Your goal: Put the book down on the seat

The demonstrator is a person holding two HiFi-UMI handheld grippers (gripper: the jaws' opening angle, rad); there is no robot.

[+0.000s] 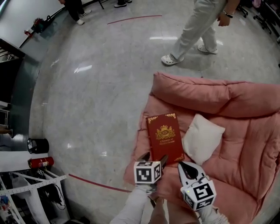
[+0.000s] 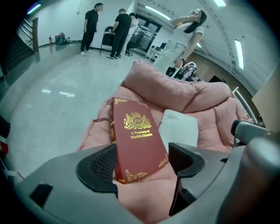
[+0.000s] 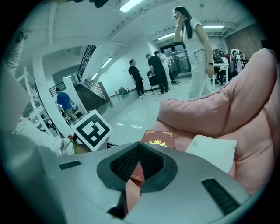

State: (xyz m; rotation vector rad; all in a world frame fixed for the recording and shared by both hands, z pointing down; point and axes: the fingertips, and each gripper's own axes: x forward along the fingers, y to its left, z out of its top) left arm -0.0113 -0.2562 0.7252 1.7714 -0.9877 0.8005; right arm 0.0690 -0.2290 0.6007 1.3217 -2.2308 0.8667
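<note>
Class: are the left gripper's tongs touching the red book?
Cannot tell. The left gripper view shows the book between the open tongs of the left gripper: clear of the right-hand one, but its spine overlaps the other, with no gap visible.

- My left gripper (image 2: 142,168) holds its jaws spread wide apart.
- My right gripper (image 3: 139,146) sits just right of those jaws, its own jaws closed tip to tip.
- Both point away from me.

Fig.: your head view is bright w/ even overhead light; white glare streaks on polished floor (image 1: 83,68). Ceiling strip lights (image 2: 156,12) show in left gripper view. Both gripper views: heavy fisheye bend, dark vignetted corners, teal cast. The book (image 2: 136,140) is sharp; nearest foreground soft.
</note>
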